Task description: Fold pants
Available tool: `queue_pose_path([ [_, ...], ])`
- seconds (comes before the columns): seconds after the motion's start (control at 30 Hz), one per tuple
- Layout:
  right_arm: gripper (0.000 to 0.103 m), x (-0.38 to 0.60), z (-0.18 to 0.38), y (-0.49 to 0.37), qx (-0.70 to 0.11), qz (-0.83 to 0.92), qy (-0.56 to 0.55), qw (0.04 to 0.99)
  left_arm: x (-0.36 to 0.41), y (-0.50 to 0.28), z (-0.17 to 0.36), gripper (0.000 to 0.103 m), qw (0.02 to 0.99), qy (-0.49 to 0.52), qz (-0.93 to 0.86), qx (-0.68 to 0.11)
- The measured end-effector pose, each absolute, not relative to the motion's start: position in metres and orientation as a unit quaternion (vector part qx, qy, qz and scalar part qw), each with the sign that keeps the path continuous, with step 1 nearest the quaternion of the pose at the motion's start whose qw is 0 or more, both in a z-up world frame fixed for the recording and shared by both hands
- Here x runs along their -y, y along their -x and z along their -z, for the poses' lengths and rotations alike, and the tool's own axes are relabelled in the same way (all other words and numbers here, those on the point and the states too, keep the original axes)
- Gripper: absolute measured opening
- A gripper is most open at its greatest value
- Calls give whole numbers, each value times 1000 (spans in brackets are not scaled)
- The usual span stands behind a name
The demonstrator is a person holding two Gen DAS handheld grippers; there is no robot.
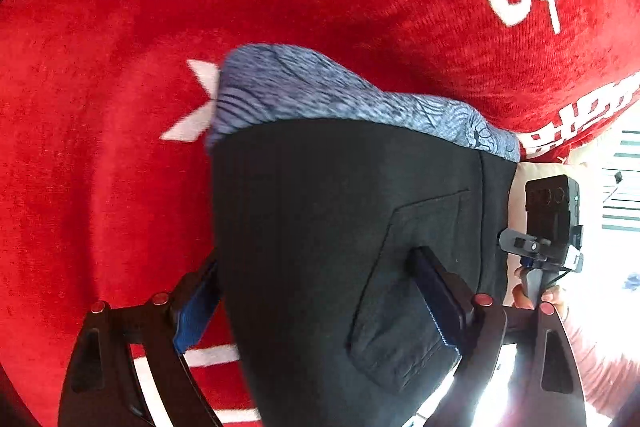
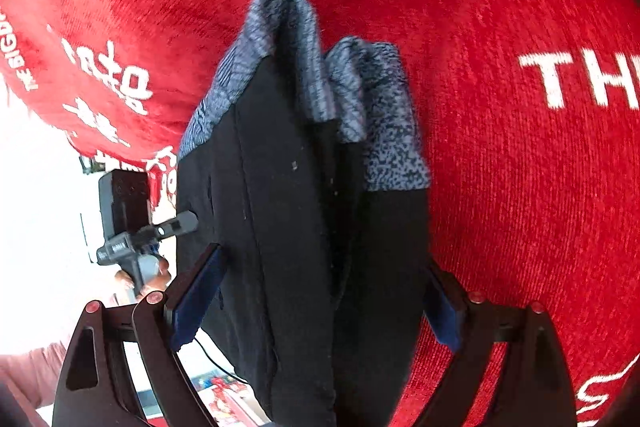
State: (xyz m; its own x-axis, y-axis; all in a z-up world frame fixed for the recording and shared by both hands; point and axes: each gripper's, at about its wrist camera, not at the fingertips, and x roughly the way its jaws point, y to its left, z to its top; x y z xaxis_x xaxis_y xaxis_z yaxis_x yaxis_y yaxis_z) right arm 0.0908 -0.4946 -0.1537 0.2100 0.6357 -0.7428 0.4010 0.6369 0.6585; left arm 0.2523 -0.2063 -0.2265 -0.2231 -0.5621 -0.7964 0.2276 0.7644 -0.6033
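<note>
Both claws stand wide with the pants point(image 1: 340, 227) draped between their jaws, over the red cloth point(image 1: 120, 27): left claw point(image 1: 316, 303), right claw point(image 2: 320, 307). Judged best: lower both evenly, keeping the waistband edges aligned.

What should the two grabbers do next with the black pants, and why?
Probably pull both grippers back. The left gripper and right gripper stand wide open around the black pants, whose patterned cuffs lie on the red blanket.
</note>
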Motion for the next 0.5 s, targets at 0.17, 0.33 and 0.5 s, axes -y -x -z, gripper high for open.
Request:
queue_pose_path([
  [0.17,69,504,145,-82,-629,-63,-401,663,208,-241,211,76,643,94,318,-691],
  [0.33,55,511,131,-74,-610,-71,-422,667,203,-235,188,61,660,86,320,-674],
  [0.5,50,515,117,-62,-593,-80,-450,663,203,-225,164,58,668,103,323,-662],
])
